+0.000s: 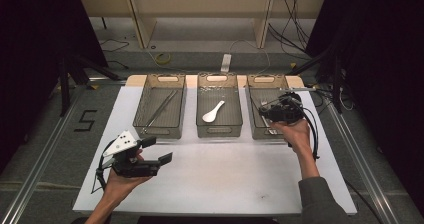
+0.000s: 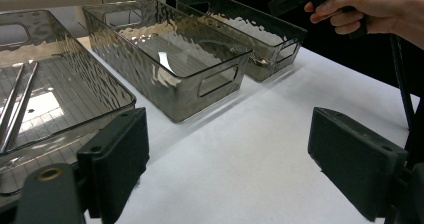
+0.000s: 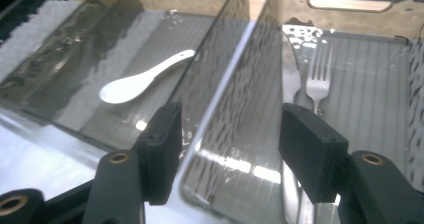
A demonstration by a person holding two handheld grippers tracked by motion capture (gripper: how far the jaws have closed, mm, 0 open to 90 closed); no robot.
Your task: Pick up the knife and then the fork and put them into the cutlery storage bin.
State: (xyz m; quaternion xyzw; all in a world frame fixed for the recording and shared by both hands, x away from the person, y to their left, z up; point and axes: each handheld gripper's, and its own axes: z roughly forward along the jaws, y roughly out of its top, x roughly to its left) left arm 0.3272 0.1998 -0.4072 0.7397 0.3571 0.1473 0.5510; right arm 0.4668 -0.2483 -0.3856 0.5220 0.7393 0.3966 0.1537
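Observation:
Three smoky clear bins stand in a row at the back of the white table sheet (image 1: 225, 179). Metal tongs (image 1: 162, 108) lie in the left bin (image 1: 159, 130), a white spoon (image 1: 214, 112) in the middle bin (image 1: 219, 132). The right bin (image 1: 251, 115) holds a fork (image 3: 318, 81) and a knife (image 3: 290, 69). My right gripper (image 1: 270, 111) hovers over the right bin's near left part, open, nothing between its jaws (image 3: 230, 134). My left gripper (image 1: 157, 150) is held open over the sheet in front of the left bin, empty (image 2: 230, 154).
Aluminium rails (image 1: 45, 159) run along both sides of the table. A floor mark shaped like a 5 (image 1: 85, 120) lies at the left. Cables and a wooden shelf frame (image 1: 140, 19) sit behind the bins. Black cable (image 1: 315, 134) trails from the right gripper.

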